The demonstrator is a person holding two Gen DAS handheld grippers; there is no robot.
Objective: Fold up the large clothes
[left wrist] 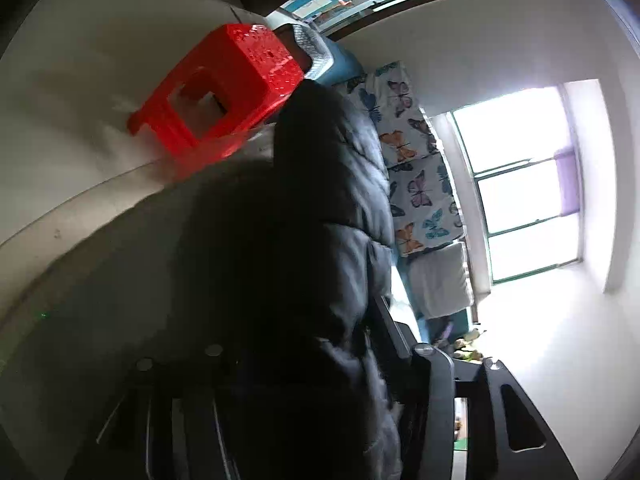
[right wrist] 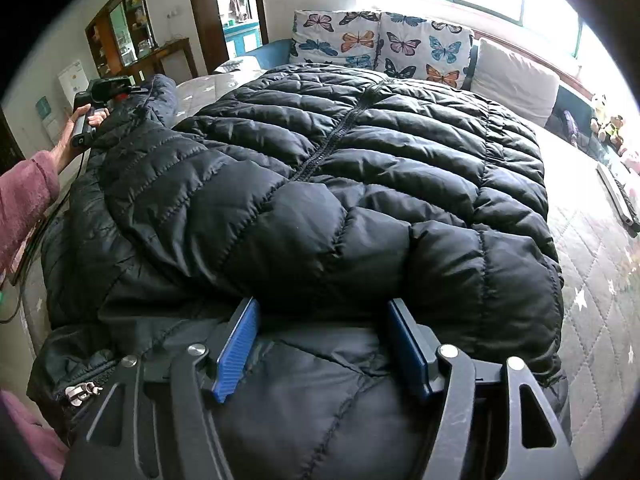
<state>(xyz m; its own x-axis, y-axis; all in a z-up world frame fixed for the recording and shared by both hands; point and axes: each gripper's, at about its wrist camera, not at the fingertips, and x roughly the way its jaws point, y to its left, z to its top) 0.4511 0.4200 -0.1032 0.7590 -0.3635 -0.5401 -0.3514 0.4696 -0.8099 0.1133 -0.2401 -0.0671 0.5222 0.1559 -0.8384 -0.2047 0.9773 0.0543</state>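
Note:
A black quilted puffer jacket (right wrist: 360, 184) lies spread front-up on the bed (right wrist: 596, 248), its zip running up the middle. My right gripper (right wrist: 324, 320) stands open at the jacket's near edge. Its blue pads (right wrist: 238, 340) straddle a puffy fold without squeezing it. At the far left a hand (right wrist: 82, 118) in a pink sleeve (right wrist: 24, 200) holds my left gripper (right wrist: 134, 89) shut on the jacket's raised sleeve (right wrist: 160, 96). In the left wrist view the dark sleeve (left wrist: 320, 220) fills the space between the left gripper's (left wrist: 316, 344) fingers and hides them.
Butterfly cushions (right wrist: 380, 44) and a white pillow (right wrist: 512, 80) line the head of the bed under a bright window (left wrist: 520, 180). Soft toys (right wrist: 608, 124) and a long flat strip (right wrist: 618, 200) lie at the right. A red plastic stool (left wrist: 224, 88) stands beside the bed. A wooden cabinet (right wrist: 120, 32) lines the far wall.

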